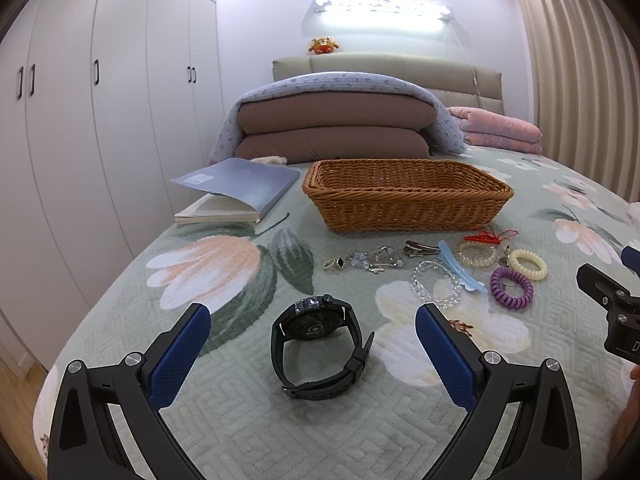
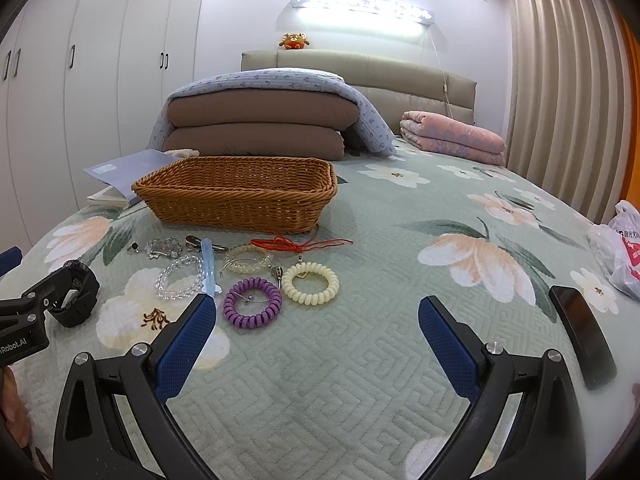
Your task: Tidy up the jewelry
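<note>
A black wristwatch (image 1: 320, 340) lies on the floral bedspread, directly between the spread fingers of my open left gripper (image 1: 313, 322). Beyond it lie a clear bead bracelet (image 1: 436, 282), a blue hair clip (image 1: 460, 268), a purple coil band (image 1: 512, 287), a cream coil band (image 1: 528, 264), a red cord (image 1: 490, 237) and small silver pieces (image 1: 368, 259). A wicker basket (image 1: 404, 206) stands behind them. My right gripper (image 2: 318, 316) is open over bare bedspread, just right of the purple coil band (image 2: 253, 308) and cream coil band (image 2: 310, 282). The watch (image 2: 78, 300) shows at left there.
An open book (image 1: 236, 192) lies left of the basket. Folded brown cushions under a blue quilt (image 1: 336, 128) and a pink blanket (image 2: 452, 138) sit near the headboard. A dark phone (image 2: 580, 336) and a plastic bag (image 2: 618, 248) lie at the right edge of the bed.
</note>
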The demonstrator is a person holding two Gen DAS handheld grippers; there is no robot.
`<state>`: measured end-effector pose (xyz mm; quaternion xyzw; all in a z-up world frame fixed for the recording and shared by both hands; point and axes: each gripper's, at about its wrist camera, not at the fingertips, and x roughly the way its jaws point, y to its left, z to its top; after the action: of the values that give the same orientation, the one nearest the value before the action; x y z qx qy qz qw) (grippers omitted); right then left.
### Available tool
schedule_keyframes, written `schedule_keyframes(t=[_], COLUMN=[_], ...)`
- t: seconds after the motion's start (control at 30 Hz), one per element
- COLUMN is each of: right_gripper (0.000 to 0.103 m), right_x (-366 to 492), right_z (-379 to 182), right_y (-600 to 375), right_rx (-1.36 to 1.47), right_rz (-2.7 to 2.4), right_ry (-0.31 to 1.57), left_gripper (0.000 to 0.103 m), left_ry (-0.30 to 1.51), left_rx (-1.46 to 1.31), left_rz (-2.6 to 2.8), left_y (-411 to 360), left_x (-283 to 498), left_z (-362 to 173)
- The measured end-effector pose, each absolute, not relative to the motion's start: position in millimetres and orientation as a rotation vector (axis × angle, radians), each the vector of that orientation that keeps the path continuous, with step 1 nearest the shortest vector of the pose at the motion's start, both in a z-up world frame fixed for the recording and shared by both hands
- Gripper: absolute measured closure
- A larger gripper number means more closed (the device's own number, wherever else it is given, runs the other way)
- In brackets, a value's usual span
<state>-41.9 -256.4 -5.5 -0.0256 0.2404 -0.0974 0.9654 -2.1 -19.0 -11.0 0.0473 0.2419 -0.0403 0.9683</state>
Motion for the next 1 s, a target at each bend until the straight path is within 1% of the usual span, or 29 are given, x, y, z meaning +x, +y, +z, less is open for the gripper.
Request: schedule_keyframes(t=[0.33, 0.43, 0.47, 0.5, 0.57, 0.63, 0.7, 0.73, 0.77, 0.8, 0.83, 0.87, 0.9, 0.97, 1.0], right_gripper=[0.001, 0.001, 0.003, 0.008, 0.012, 0.014, 0.015, 0.017, 0.024, 0.035, 0.041, 0.046, 0.048, 0.05, 0.054], right_x=[-41.6, -39.8, -39.4, -38.3, -34.7, -30.8, -26.9, -25.6, -24.0, -20.9, -17.6, -14.1, -9.8, 0.4, 7.2], right_z=[-5.4, -5.7, -5.7, -5.9, -6.9, -7.3, -4.8, -3.0, -0.7, 2.1, 3.8, 5.2, 5.8, 4.4, 2.0], right_y=[-256.5, -262.9, -266.3, -269.8, -275.7, -280.0, -285.5, -286.9, -288.5, -290.5, -292.0, -295.4, -300.8, -310.3, -315.2], right_rx=[-0.047, -0.017, -0.001, 0.014, 0.04, 0.057, 0.075, 0.078, 0.074, 0.056, 0.036, 0.024, 0.025, 0.054, 0.074], right_rz=[-0.201, -0.199, -0.199, -0.2, -0.198, -0.21, -0.214, -0.217, -0.222, -0.233, -0.243, -0.253, -0.255, -0.211, -0.188], right_ry=[0.487, 0.497, 0.5, 0.506, 0.524, 0.54, 0.546, 0.545, 0.542, 0.542, 0.545, 0.553, 0.566, 0.613, 0.643], left_gripper=[0.001, 0.001, 0.001, 0.001, 0.001, 0.001, 0.009, 0.011, 0.016, 0.024, 0.028, 0.037, 0.043, 0.048, 0.05], left_ry=[0.489, 0.505, 0.516, 0.531, 0.589, 0.636, 0.664, 0.676, 0.689, 0.711, 0.74, 0.766, 0.802, 0.841, 0.852], left_rx=[0.094, 0.057, 0.03, 0.003, -0.084, -0.2, -0.27, -0.277, -0.272, -0.267, -0.263, -0.263, -0.261, -0.244, -0.234], left_rz=[-0.085, -0.124, -0.128, -0.132, -0.163, -0.206, -0.243, -0.246, -0.243, -0.249, -0.271, -0.293, -0.312, -0.319, -0.314], left_y=[-19.1, -7.7, 2.4, 13.7, 39.6, 65.6, 79.0, 80.4, 79.8, 76.4, 71.5, 67.1, 61.3, 51.9, 48.5], left_x=[-2.7, -1.8, 0.0, 3.0, 12.5, 21.1, 25.6, 27.7, 28.6, 31.1, 34.3, 36.3, 39.3, 42.4, 43.4], left_z=[-10.3, -5.5, -3.0, -1.4, -2.0, -6.8, -11.5, -12.6, -14.7, -17.7, -21.8, -25.6, -30.3, -36.5, -38.3])
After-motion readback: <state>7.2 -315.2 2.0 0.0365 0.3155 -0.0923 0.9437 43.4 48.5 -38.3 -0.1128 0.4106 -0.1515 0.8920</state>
